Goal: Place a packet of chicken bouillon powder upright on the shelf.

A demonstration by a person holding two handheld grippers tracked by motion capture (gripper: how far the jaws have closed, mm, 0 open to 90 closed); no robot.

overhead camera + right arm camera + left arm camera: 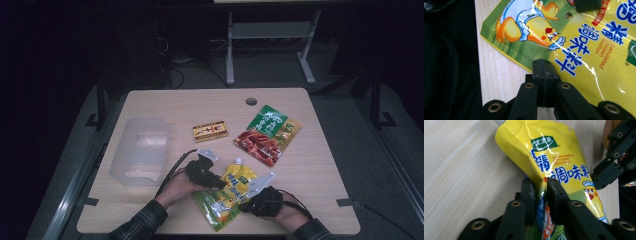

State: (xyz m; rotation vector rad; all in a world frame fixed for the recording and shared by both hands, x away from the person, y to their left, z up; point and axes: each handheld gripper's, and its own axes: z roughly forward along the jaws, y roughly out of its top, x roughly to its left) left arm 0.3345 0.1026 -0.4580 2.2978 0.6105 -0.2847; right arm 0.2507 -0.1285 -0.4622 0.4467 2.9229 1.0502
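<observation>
1. Bouillon pouch, yellow and green, lies flat at the near middle of the table in the high view, spout end toward the far side. The left gripper meets its left edge; the right gripper meets its near right edge. Both hands come in from the near edge, sleeves plaid.
2. Same view, other items: a clear plastic bin stands at the left, well apart from the pouch. A small red and yellow box lies beyond the grippers, and a green and red food packet lies far right of it.
3. Left gripper view: the jaws stand narrowly apart with the pouch's folded left edge pinched between them, pads pressing the film on both sides. The edge is lifted into a ridge off the wood. The other gripper's black linkage shows at the right.
4. Right gripper view: the jaws are fully together, closed on the thin edge of the pouch just beside its green corner with the cartoon chick. The other gripper's pad touches the pouch at the top.
</observation>
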